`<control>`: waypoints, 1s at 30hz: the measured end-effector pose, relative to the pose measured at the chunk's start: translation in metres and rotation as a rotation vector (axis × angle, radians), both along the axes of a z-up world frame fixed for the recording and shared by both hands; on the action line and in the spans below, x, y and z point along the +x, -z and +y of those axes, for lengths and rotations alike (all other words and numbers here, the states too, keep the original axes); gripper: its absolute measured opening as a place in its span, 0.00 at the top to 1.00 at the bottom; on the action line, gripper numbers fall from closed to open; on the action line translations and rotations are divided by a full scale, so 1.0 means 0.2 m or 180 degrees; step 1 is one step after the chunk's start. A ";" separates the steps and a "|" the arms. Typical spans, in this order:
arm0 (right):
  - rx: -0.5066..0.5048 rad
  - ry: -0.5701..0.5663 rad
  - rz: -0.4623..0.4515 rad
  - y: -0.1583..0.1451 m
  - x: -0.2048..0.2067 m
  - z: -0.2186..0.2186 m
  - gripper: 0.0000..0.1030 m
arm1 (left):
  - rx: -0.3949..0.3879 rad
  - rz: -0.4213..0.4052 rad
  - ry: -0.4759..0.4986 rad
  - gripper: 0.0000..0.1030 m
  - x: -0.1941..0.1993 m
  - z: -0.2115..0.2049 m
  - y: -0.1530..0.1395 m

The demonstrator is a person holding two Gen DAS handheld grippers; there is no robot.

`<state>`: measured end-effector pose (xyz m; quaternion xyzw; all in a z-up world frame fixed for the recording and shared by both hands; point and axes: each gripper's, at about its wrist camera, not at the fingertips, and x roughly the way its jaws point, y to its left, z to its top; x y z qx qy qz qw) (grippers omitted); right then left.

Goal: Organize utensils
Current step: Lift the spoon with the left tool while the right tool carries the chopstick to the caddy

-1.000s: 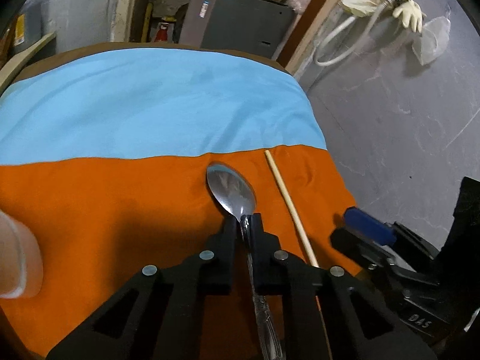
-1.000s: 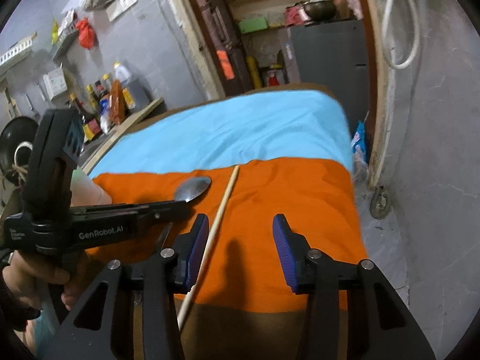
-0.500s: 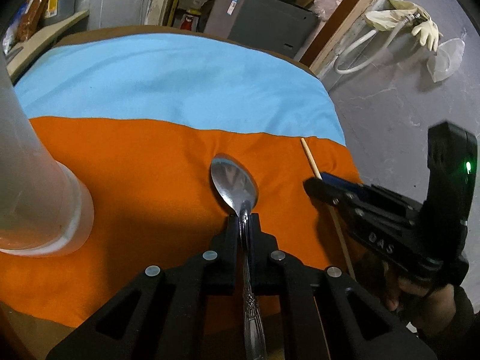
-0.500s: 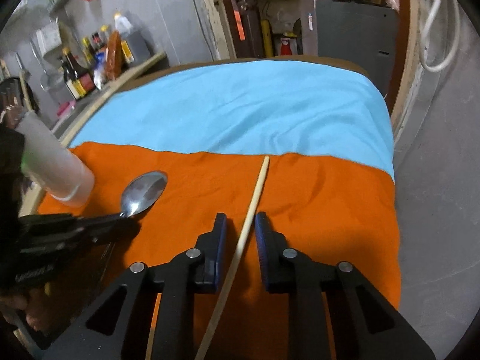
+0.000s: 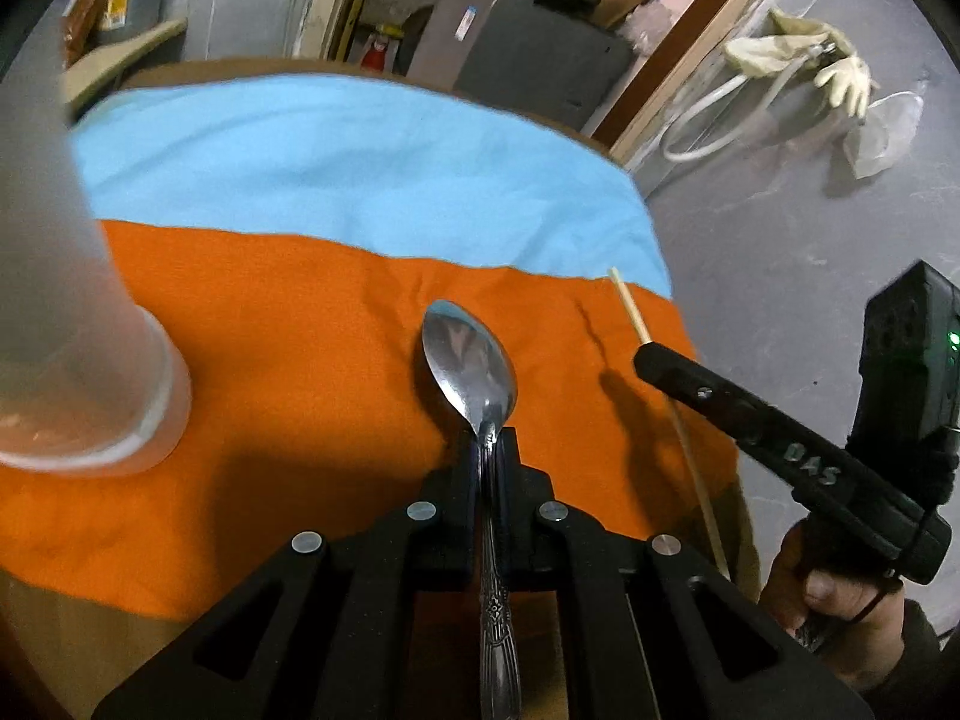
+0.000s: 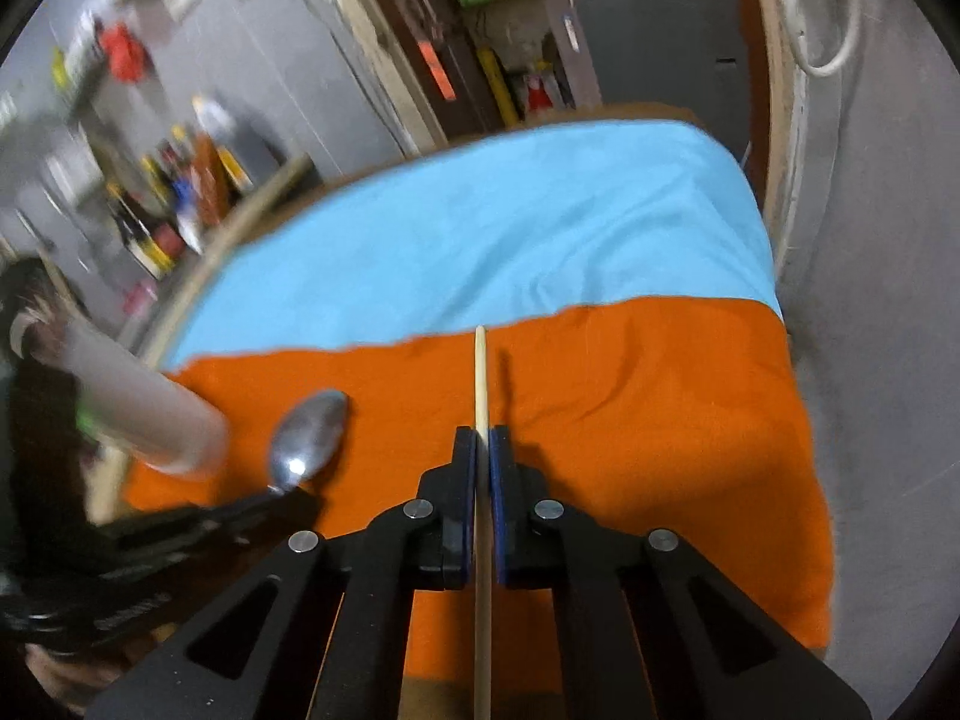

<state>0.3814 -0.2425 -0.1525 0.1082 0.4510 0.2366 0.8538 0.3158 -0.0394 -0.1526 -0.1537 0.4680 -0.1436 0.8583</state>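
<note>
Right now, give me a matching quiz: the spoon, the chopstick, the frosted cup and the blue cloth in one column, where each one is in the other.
1. spoon
2. chopstick
3. frosted cup
4. blue cloth

A. standing on the orange cloth
B. clamped in the right tool
C. covers the far half of the table
D. clamped in the left tool

Pairs: 1-D, 2-B, 3-A, 4-C

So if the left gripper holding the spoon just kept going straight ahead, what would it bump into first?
Probably cloth: the left gripper points slightly down across the orange cloth, so the spoon bowl would likely meet that, or the blue cloth beyond. The cup sits off to the side. Depth is unclear.
</note>
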 end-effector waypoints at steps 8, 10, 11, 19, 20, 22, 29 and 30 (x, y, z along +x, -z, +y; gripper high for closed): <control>0.0624 0.0120 -0.0729 -0.21 -0.30 -0.10 0.97 | 0.0026 -0.1009 -0.0032 0.97 -0.32 -0.01 -0.23; 0.0742 0.0208 -0.0860 -0.27 -0.34 -0.10 0.97 | 0.0037 -0.1194 -0.0043 0.97 -0.38 -0.02 -0.29; 0.0797 0.0236 -0.0899 -0.30 -0.35 -0.09 0.97 | 0.0044 -0.1292 -0.0061 0.97 -0.41 0.00 -0.33; 0.1046 0.0231 -0.1600 -0.64 -0.42 0.05 0.97 | -0.0024 -0.1677 -0.0129 0.97 -0.48 0.13 -0.58; 0.1072 0.0195 -0.1749 -0.70 -0.44 0.09 0.97 | -0.0041 -0.1706 -0.0154 0.97 -0.48 0.16 -0.61; 0.1087 0.0142 -0.1985 -0.78 -0.47 0.17 0.97 | -0.0050 -0.1781 -0.0215 0.97 -0.50 0.25 -0.68; 0.1196 0.0047 -0.2630 -0.96 -0.53 0.47 0.97 | 0.0071 -0.2075 -0.0502 0.97 -0.51 0.59 -0.87; 0.1234 0.0050 -0.2723 -0.97 -0.53 0.54 0.97 | 0.0073 -0.2112 -0.0562 0.97 -0.51 0.64 -0.88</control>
